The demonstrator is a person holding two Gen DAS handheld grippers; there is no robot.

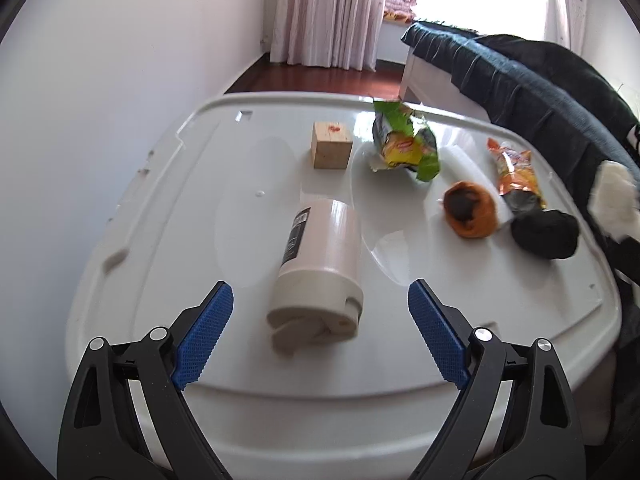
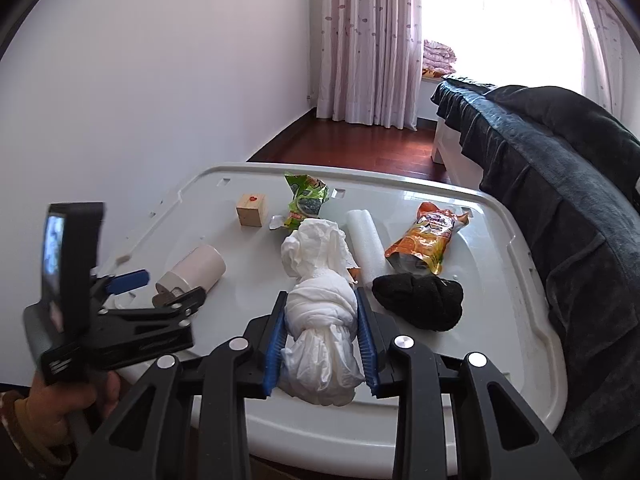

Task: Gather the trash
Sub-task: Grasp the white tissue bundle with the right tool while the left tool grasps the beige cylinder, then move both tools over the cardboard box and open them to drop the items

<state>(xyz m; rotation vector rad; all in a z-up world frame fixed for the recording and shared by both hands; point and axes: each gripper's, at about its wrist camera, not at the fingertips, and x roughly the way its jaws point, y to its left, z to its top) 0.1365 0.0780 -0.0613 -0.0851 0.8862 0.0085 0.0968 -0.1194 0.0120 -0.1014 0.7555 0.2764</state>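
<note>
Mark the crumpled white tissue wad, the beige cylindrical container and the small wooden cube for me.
crumpled white tissue wad (image 2: 320, 312), right wrist view, knotted middle.
beige cylindrical container (image 1: 320, 248), left wrist view, side wall.
small wooden cube (image 1: 331, 154), left wrist view, front face.

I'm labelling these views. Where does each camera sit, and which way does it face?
Left wrist: on the left claw, looking down over its open jaws at the cream bottle; no body shows.
Right wrist: on the right claw, which is shut on crumpled white tissue; a hand shows.
Shared: bottle, wooden block, white lid.
</note>
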